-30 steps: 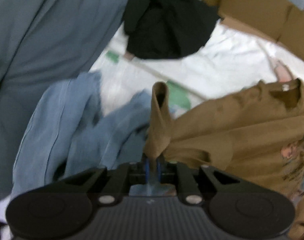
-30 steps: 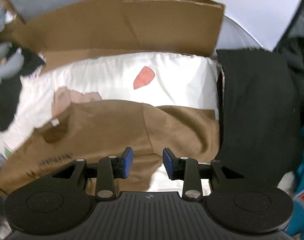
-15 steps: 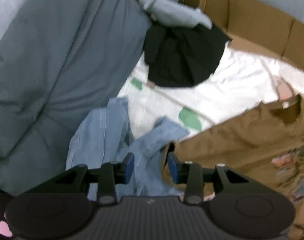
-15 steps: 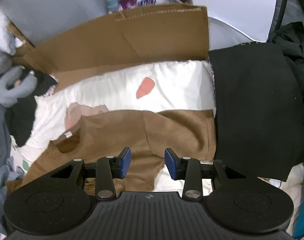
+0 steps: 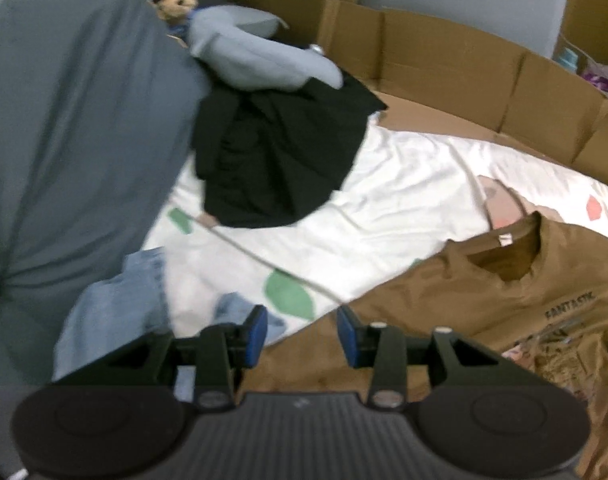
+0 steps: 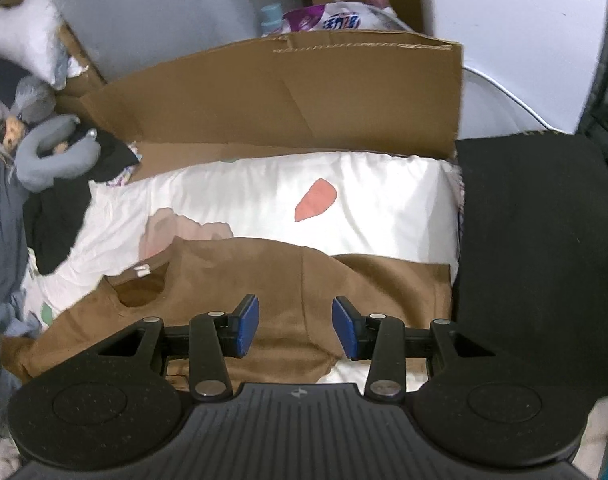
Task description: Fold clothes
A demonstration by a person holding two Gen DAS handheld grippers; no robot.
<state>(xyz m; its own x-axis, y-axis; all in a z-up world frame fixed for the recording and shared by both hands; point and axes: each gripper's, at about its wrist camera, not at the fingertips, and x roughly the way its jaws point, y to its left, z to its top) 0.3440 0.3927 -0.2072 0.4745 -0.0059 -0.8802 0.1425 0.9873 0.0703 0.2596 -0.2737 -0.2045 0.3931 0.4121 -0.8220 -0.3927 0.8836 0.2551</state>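
Observation:
A brown T-shirt (image 5: 484,292) with a printed front lies spread on the white patterned sheet (image 5: 404,200), collar toward the far side. My left gripper (image 5: 301,334) hangs open above the shirt's left sleeve edge, nothing between its blue pads. In the right wrist view the same brown T-shirt (image 6: 243,280) shows its right sleeve flat on the white sheet (image 6: 364,208). My right gripper (image 6: 295,330) is open above that sleeve and holds nothing.
Light blue jeans (image 5: 111,312) lie crumpled at the left by a grey duvet (image 5: 63,140). A black garment (image 5: 279,152) and a grey plush toy (image 5: 255,56) sit beyond. Cardboard walls (image 6: 283,92) line the far side. A black cloth (image 6: 536,248) lies at the right.
My left gripper opened and let go of the brown sleeve, then drew back and up. My right gripper also rose, staying open; the shirt now lies flat.

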